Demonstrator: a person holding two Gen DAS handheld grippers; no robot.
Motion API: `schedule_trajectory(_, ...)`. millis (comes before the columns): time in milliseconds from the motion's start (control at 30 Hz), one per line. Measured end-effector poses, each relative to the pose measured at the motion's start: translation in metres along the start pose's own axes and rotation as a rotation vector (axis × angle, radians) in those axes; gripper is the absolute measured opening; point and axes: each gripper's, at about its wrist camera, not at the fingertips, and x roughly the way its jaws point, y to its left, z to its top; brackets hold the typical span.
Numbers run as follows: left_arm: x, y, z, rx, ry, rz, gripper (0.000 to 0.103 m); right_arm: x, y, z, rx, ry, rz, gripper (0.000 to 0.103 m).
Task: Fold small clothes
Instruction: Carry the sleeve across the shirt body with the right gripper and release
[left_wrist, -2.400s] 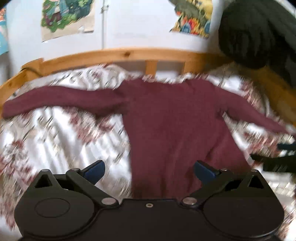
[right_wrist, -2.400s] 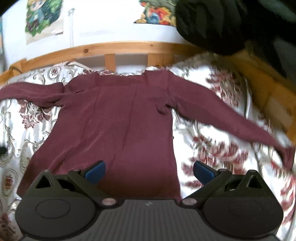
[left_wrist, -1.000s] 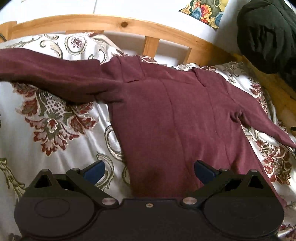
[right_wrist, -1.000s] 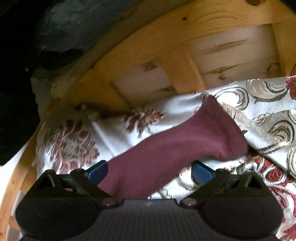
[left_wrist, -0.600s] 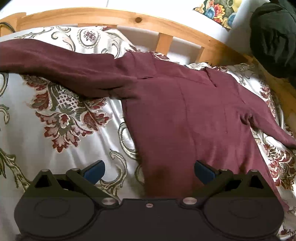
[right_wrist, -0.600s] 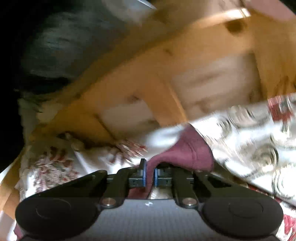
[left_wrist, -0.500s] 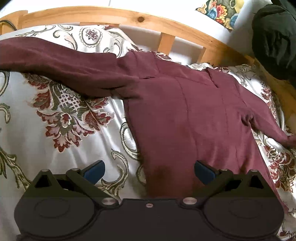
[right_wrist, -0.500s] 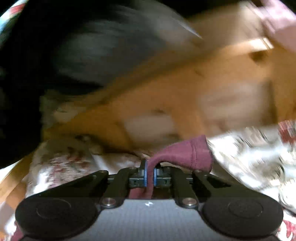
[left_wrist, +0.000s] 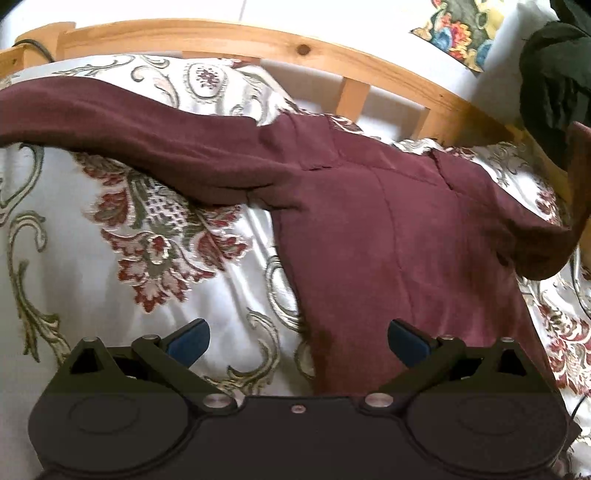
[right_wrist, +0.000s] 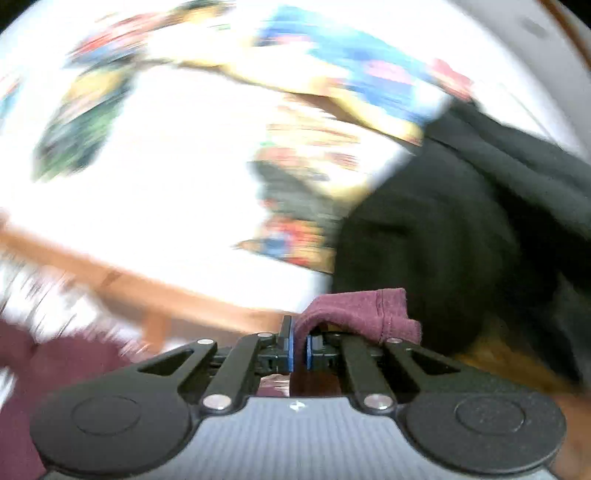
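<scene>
A maroon long-sleeved top (left_wrist: 369, 229) lies flat on the floral bedspread (left_wrist: 110, 280), its left sleeve (left_wrist: 122, 129) stretched out to the left. My left gripper (left_wrist: 297, 341) is open and empty, hovering over the top's lower left edge. My right gripper (right_wrist: 299, 349) is shut on the cuff of the right sleeve (right_wrist: 362, 314) and holds it lifted. In the left wrist view the right sleeve (left_wrist: 576, 192) rises off the bed at the far right. The right wrist view is motion-blurred.
A wooden bed rail (left_wrist: 258, 40) runs along the back of the bed. A dark garment (left_wrist: 554, 81) hangs at the right behind the rail, also in the right wrist view (right_wrist: 461, 240). Colourful posters (left_wrist: 461, 29) are on the white wall.
My right gripper closed on the right sleeve's cuff and lifted it up and toward the body of the top. My left gripper moved slightly closer and stays open.
</scene>
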Motion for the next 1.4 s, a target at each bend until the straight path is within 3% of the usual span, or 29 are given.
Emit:
schedule_trajectory(267,-0.004,0.001,0.003,0.051,-0.045,0.113,0.102,-0.005,0.096,-0.022,-0.335,0.002,0.296,0.007)
schedule_trajectory(367,-0.004,0.004,0.004,0.04,-0.041,0.122,0.102,-0.016,0.122,-0.035,-0.441,0.013,0.391,0.007)
schedule_trajectory(600,-0.003,0.005,0.004,0.043,-0.034,0.138,0.102,-0.028,0.147,-0.054,-0.495,0.119,0.554,0.008)
schedule_trajectory(700,-0.001,0.004,0.004,0.046,-0.026,0.136,0.102,-0.031,0.154,-0.059,-0.498,0.173,0.617,0.025)
schedule_trajectory(767,-0.001,0.003,0.004,0.05,-0.024,0.136,0.102,-0.033,0.155,-0.061,-0.473,0.201,0.651,0.049)
schedule_trajectory(1033,-0.001,0.01,0.006,-0.005,-0.033,0.105,0.102,-0.052,0.154,-0.054,-0.41,0.247,0.787,0.063)
schedule_trajectory(1100,-0.003,0.012,0.006,-0.023,-0.056,0.082,0.102,-0.056,0.15,-0.053,-0.393,0.259,0.791,0.065)
schedule_trajectory(1167,-0.002,0.012,0.006,-0.033,-0.077,0.05,0.102,-0.053,0.136,-0.052,-0.331,0.279,0.746,0.078)
schedule_trajectory(1233,0.001,0.009,0.006,-0.036,-0.089,0.021,0.102,-0.044,0.119,-0.053,-0.259,0.306,0.669,0.085)
schedule_trajectory(1400,0.015,-0.01,0.0,0.038,-0.104,-0.061,0.102,-0.009,0.061,-0.065,-0.065,0.42,0.398,0.089)
